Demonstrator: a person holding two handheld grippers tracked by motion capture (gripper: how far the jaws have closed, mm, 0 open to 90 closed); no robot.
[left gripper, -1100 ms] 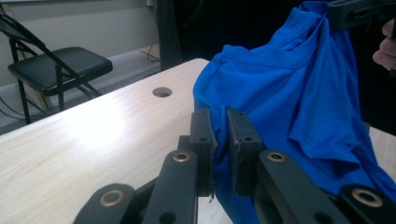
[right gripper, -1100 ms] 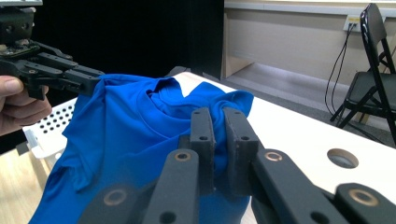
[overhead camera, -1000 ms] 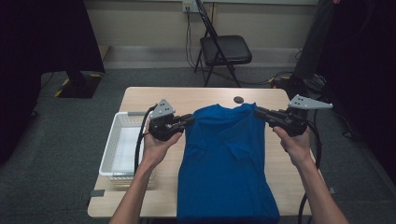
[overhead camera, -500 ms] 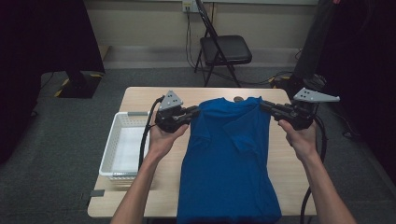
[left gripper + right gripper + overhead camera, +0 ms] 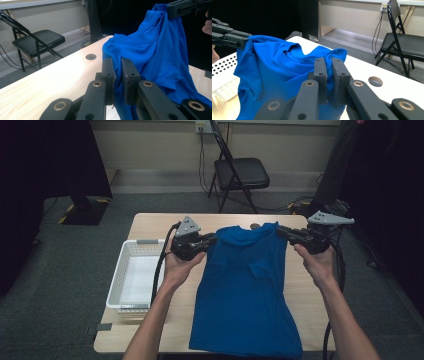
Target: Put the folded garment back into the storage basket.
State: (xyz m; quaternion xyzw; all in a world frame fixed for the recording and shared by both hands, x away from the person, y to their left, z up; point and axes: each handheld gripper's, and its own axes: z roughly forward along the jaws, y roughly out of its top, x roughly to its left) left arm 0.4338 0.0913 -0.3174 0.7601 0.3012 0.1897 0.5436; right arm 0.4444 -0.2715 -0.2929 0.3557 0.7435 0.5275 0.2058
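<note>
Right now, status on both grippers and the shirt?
Left gripper and right gripper shut on blue shirt shoulders. Hem on table. White basket alongside, clear.

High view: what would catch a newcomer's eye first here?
The bright blue T-shirt dominates, spread down the middle of the wooden table, with its lower hem at the near edge. The left gripper and right gripper are each shut on a shoulder of it, holding the collar end up off the table. A white perforated basket sits to the shirt's left.
</note>
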